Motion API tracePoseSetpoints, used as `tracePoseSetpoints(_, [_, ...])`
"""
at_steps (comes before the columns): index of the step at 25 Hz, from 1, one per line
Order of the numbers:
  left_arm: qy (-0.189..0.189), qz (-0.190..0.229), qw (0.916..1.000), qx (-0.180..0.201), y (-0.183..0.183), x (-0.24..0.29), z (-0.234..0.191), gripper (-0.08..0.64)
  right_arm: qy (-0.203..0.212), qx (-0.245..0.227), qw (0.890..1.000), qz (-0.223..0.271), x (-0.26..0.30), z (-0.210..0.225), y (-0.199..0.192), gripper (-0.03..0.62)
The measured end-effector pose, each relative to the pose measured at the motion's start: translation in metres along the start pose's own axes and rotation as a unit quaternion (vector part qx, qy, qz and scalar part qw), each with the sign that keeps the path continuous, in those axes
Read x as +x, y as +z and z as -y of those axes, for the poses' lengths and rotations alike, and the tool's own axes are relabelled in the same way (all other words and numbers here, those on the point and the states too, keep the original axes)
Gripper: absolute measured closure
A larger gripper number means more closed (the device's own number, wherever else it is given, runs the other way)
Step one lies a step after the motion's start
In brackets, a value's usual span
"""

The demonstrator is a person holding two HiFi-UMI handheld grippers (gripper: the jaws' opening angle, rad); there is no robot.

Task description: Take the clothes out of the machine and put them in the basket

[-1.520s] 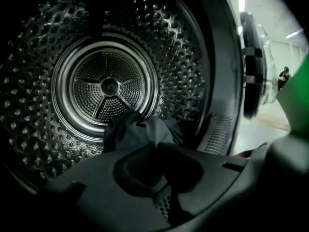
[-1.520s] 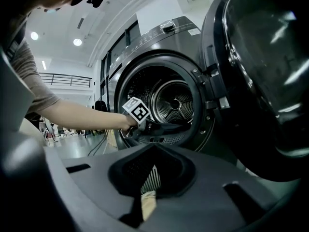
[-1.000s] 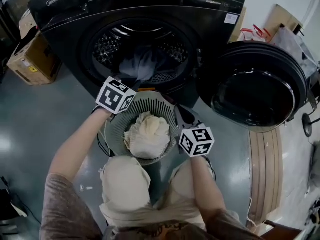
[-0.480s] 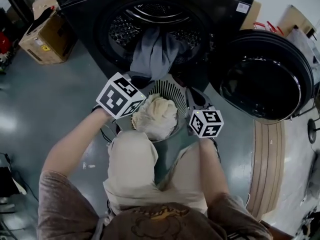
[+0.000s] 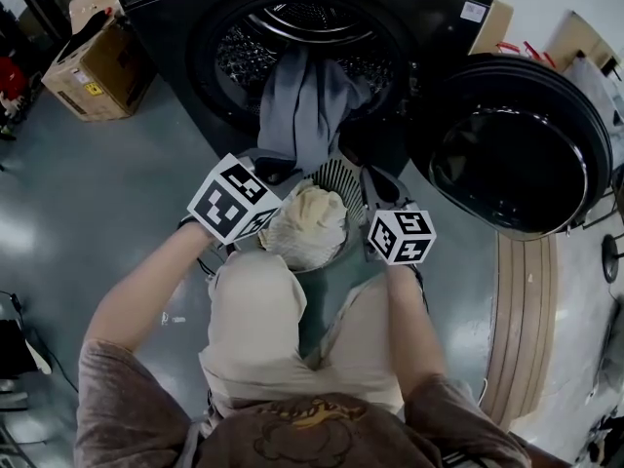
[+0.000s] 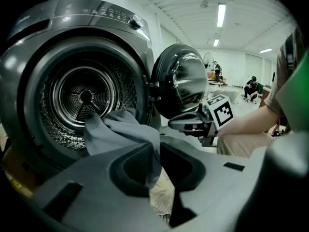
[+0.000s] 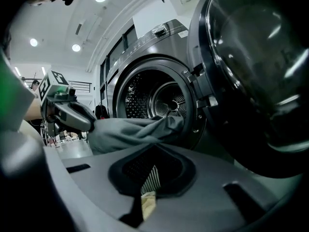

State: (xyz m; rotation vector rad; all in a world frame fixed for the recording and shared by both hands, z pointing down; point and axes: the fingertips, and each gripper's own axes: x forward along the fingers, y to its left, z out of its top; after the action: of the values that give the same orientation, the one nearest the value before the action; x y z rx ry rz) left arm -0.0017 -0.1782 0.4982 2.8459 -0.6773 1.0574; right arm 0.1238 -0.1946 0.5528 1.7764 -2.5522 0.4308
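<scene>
A grey garment hangs out of the washing machine drum toward the ribbed basket on the floor in front of it. A cream cloth lies in the basket. My left gripper holds the garment's lower end over the basket's far rim. In the left gripper view the grey garment is pinched in the left gripper, whose jaws are opening. My right gripper hovers at the basket's right rim. In the right gripper view the right gripper is shut with nothing in it.
The machine's round door stands swung open on the right. A cardboard box sits on the floor to the left of the machine. A long wooden board lies on the floor at the right. My knees are close behind the basket.
My left gripper has pulled back from the drum mouth toward the basket, drawing the grey garment out so it now hangs down the machine's front. The right gripper has stayed put.
</scene>
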Motion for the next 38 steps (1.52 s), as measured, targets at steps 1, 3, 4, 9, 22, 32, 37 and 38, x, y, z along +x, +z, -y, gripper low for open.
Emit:
tracePoseSetpoints(1, [0.008, 0.003, 1.0, -0.003, -0.001, 0.002, -0.004, 0.457, 0.0, 0.002, 1.0, 0.0, -0.001, 0.001, -0.001, 0.595])
tracePoseSetpoints(3, [0.021, 0.012, 0.9996, -0.016, -0.001, 0.006, -0.014, 0.333, 0.0, 0.003, 1.0, 0.0, -0.002, 0.001, 0.0, 0.595])
tracePoseSetpoints(4, [0.028, 0.017, 0.9992, -0.022, 0.0, 0.01, -0.022, 0.317, 0.001, 0.003, 1.0, 0.002, -0.003, 0.0, 0.001, 0.595])
tracePoseSetpoints(9, [0.088, 0.027, 0.9954, -0.027, 0.0, 0.043, -0.082, 0.278, 0.011, -0.01, 1.0, 0.012, -0.004, -0.011, 0.006, 0.595])
tracePoseSetpoints(22, [0.162, -0.018, 0.9739, -0.158, -0.027, 0.139, -0.228, 0.203, -0.009, -0.038, 0.999, 0.011, -0.02, -0.014, 0.015, 0.595])
tracePoseSetpoints(32, [0.144, -0.027, 0.979, -0.141, -0.028, 0.145, -0.206, 0.501, -0.008, -0.039, 0.999, 0.006, -0.016, -0.012, 0.012, 0.595])
tracePoseSetpoints(37, [0.1, -0.014, 0.9871, -0.124, -0.011, 0.116, -0.167, 0.511, -0.012, -0.042, 0.999, -0.005, -0.01, -0.004, 0.002, 0.595])
tracePoseSetpoints(38, [0.089, -0.014, 0.9892, -0.116, -0.007, 0.109, -0.156, 0.511, -0.012, -0.04, 0.999, -0.005, -0.008, -0.004, 0.0, 0.595])
